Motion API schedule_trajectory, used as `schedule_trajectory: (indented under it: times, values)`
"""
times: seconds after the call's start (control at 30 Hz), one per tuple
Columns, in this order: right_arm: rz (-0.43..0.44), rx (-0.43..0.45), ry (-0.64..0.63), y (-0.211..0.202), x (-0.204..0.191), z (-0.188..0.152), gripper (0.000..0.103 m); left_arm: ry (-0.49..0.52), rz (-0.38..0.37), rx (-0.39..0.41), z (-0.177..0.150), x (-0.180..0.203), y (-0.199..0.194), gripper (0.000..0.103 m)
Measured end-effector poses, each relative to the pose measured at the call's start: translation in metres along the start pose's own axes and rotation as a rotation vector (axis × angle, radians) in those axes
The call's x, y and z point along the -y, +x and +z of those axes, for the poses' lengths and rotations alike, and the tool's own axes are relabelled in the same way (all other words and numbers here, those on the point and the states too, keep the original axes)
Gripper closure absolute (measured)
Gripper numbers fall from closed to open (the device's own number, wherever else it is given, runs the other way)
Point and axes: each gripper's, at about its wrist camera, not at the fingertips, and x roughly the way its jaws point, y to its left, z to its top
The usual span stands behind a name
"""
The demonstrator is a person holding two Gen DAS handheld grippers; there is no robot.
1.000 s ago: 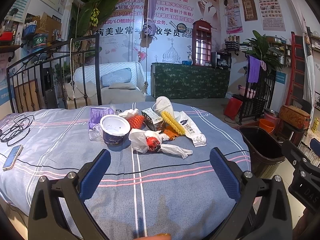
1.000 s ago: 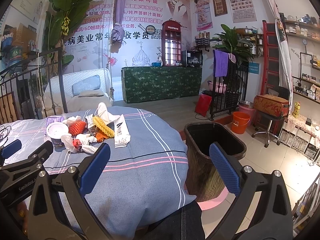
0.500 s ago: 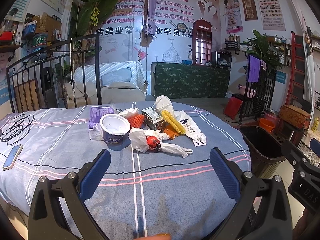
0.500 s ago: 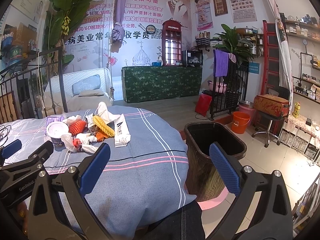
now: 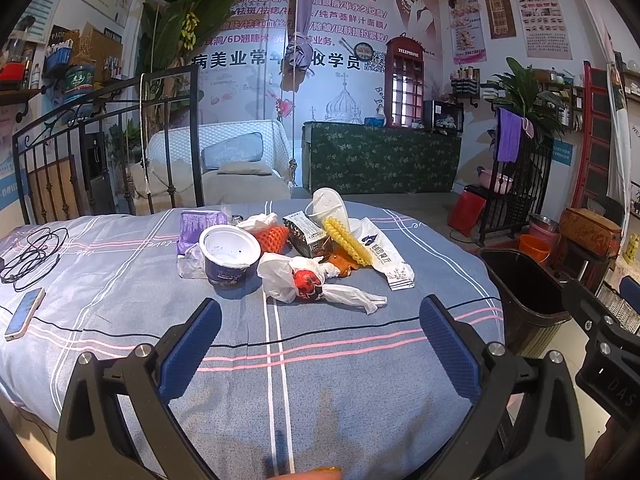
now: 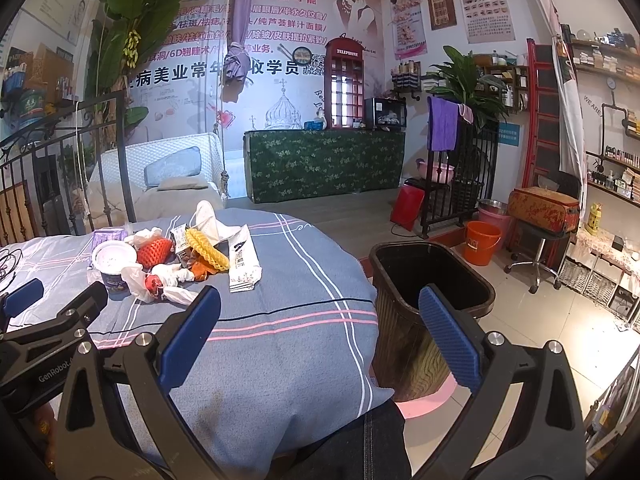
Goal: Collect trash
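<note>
so the landmark here is the dark brown ribbed plastic trash bin [image 6: 430,300] on the floor, hard against the edge of the round worktop with the blue-grey striped cloth [image 5: 320,360]. nothing visible inside it from the right view.

all the trash sits in one heap on the worktop, well to the left of the bin and further back. going big to small:

- white printed paper bag [image 5: 386,254], the piece nearest the bin. flat and floppy, so i'd pinch one edge, it'll just dangle.
- white yogurt tub with a purple label [image 5: 229,254], on the side of the heap away from the bin, standing upright and open. looks light, thin walls, probably dents easily. grab across the rim, gently.
- crumpled white plastic bag with something red in it [image 5: 308,280], at the near edge of the heap. soft and slippery, take it at a bunched part.
- yellow foam net sleeve [image 5: 347,240] and orange foam net [image 5: 274,238], squishy and nearly weightless, grab anywhere.
- small silver printed carton [image 5: 306,234], mid heap, stiffish, take it by the flat sides.

left gripper [image 5: 320,320] hangs over the cloth short of the heap, fingers spread wide, holding nothing. right gripper [image 6: 320,312] same deal, wide and empty, aimed between heap and bin.
</note>
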Motion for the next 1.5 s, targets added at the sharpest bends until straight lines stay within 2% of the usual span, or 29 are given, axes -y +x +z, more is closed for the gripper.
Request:
schedule_trajectory:
  times: [0.3, 0.43, 0.53, 0.6, 0.67, 0.77, 0.87, 0.97, 1.1, 1.17, 1.2, 1.27, 1.37, 1.4, 1.5]
  values:
    - [0.004, -0.018, -0.005, 0.007, -0.001, -0.001, 0.005, 0.001, -0.005, -0.034, 0.001, -0.001, 0.009, 0.005]
    - [0.026, -0.068, -0.049, 0.025, -0.008, -0.003, 0.005, 0.028, -0.023, -0.197, -0.007, -0.006, 0.044, 0.005]
    - [0.06, -0.099, -0.066, 0.042, -0.016, -0.006, 0.005, 0.035, 0.021, -0.22, -0.016, -0.019, 0.06, 0.005]
    - [0.089, -0.129, -0.067, 0.055, -0.022, -0.006, 0.005, 0.022, 0.019, -0.239, -0.016, -0.03, 0.066, 0.005]
    - [0.115, -0.147, -0.075, 0.068, -0.028, -0.006, 0.005, 0.052, 0.043, -0.26, -0.015, -0.039, 0.073, 0.005]
    - [0.146, -0.218, -0.143, 0.098, -0.048, -0.01, 0.005, 0.06, 0.047, -0.303, -0.009, -0.061, 0.082, 0.005]
    - [0.262, -0.329, -0.209, 0.126, -0.073, -0.01, 0.005, 0.057, 0.064, -0.369, -0.005, -0.088, 0.094, 0.005]
    - [0.407, -0.371, -0.284, 0.14, -0.103, -0.005, 0.005, 0.025, 0.056, -0.387, 0.002, -0.115, 0.103, 0.005]
    - [0.516, -0.43, -0.376, 0.16, -0.143, -0.003, 0.005, -0.11, -0.008, -0.446, 0.011, -0.147, 0.117, 0.005]
    - [0.532, -0.466, -0.448, 0.172, -0.165, -0.004, 0.007, -0.092, 0.034, -0.44, 0.017, -0.15, 0.121, 0.005]
    - [0.535, -0.473, -0.479, 0.177, -0.172, -0.003, 0.01, -0.068, 0.053, -0.428, 0.02, -0.149, 0.122, 0.005]
    - [0.544, -0.467, -0.529, 0.185, -0.183, 0.0, 0.011, -0.044, 0.074, -0.423, 0.026, -0.148, 0.126, 0.005]
    - [0.544, -0.495, -0.584, 0.199, -0.196, -0.001, 0.019, -0.091, 0.019, -0.446, 0.03, -0.155, 0.137, 0.005]
    - [0.544, -0.502, -0.601, 0.203, -0.199, -0.002, 0.024, -0.12, -0.005, -0.46, 0.03, -0.159, 0.142, 0.005]
    - [0.547, -0.53, -0.649, 0.211, -0.207, -0.01, 0.05, -0.175, -0.044, -0.474, 0.035, -0.168, 0.158, 0.006]
